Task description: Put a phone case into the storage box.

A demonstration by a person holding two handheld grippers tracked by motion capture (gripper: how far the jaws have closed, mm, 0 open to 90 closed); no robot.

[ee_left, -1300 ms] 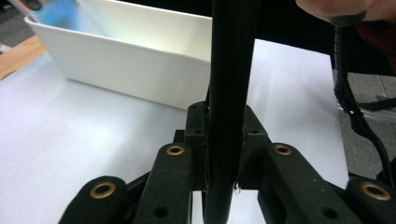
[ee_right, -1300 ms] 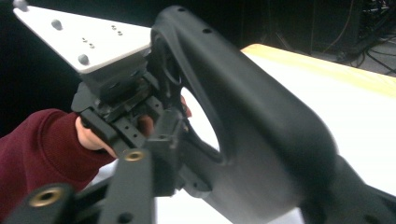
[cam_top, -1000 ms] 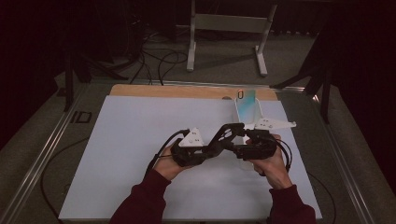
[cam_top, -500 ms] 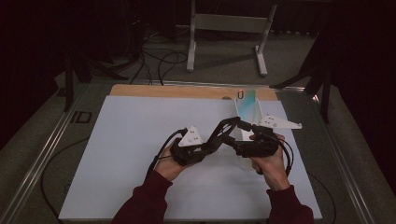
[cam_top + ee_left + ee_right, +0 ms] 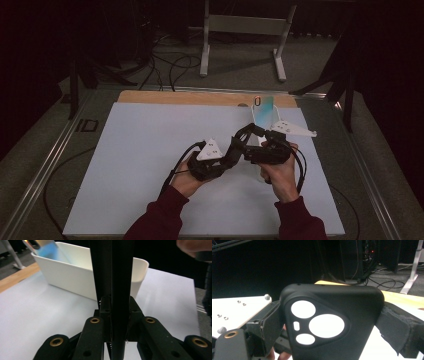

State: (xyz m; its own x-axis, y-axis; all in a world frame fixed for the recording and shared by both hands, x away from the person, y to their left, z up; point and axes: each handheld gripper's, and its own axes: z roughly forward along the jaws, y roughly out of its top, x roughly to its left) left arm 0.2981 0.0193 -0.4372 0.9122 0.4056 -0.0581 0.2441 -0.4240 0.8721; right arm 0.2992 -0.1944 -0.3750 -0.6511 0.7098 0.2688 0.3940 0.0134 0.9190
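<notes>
Right gripper (image 5: 332, 322) has its jaws clamped on the case (image 5: 332, 322) by its side edges, so it could easily twist or pop out. Left gripper (image 5: 117, 277) jaws are pressed together, seemingly on the case's edge, with the bin (image 5: 75, 277) just beyond; a jerky handover drops it.

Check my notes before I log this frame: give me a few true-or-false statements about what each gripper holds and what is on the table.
1. The right gripper is shut on a black phone case with camera cutouts. True.
2. The left gripper stands wide open. False: in the left gripper view its jaws are together around a thin dark edge, which seems to be the same case.
3. A white bin sits on the white table. True.
4. The bin holds a red ball. False: a shiny blue-tinted phone leans up from it.
5. The grippers are far apart at opposite table edges. False: they meet near the middle, right of centre.
</notes>
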